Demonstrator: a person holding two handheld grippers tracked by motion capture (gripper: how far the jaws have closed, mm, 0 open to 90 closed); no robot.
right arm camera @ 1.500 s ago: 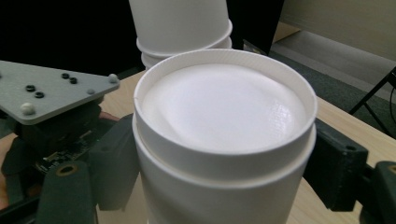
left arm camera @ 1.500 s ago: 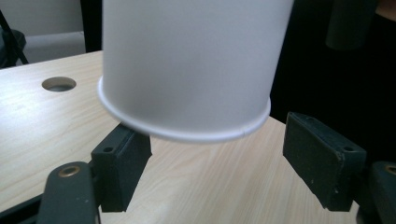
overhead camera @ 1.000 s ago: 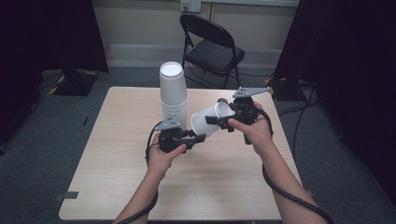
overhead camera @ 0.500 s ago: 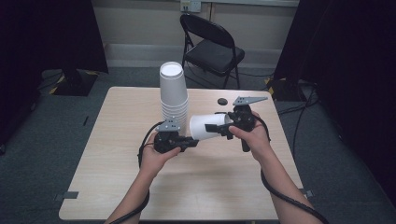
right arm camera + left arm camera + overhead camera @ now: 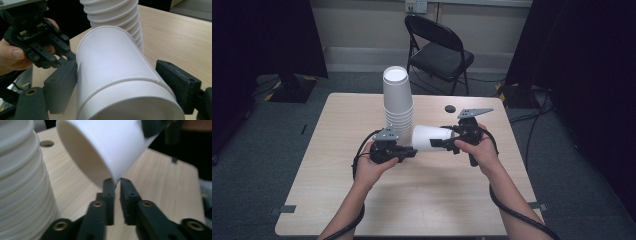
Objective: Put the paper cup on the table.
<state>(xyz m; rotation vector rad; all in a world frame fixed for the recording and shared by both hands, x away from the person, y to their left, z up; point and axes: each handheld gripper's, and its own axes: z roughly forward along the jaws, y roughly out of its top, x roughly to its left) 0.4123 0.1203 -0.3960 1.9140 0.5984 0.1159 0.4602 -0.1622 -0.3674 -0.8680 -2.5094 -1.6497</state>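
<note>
The stack of white paper cups (image 5: 398,107) stood upside down on the wooden table (image 5: 337,180), near its far edge. Just in front of that stack, a single white paper cup (image 5: 431,138) hung on its side above the tabletop, its open mouth turned toward the left gripper (image 5: 411,152) and its base toward the right gripper (image 5: 447,141). The right gripper clamped the cup across its body, one jaw on each side of the wall. The left gripper, close beside the stack's lower cups, had its jaws narrowed onto the cup's rim, with the thin wall pinched between them; they had just eased slightly apart. A small dark disc (image 5: 450,108) lay to the right of the stack.
</note>
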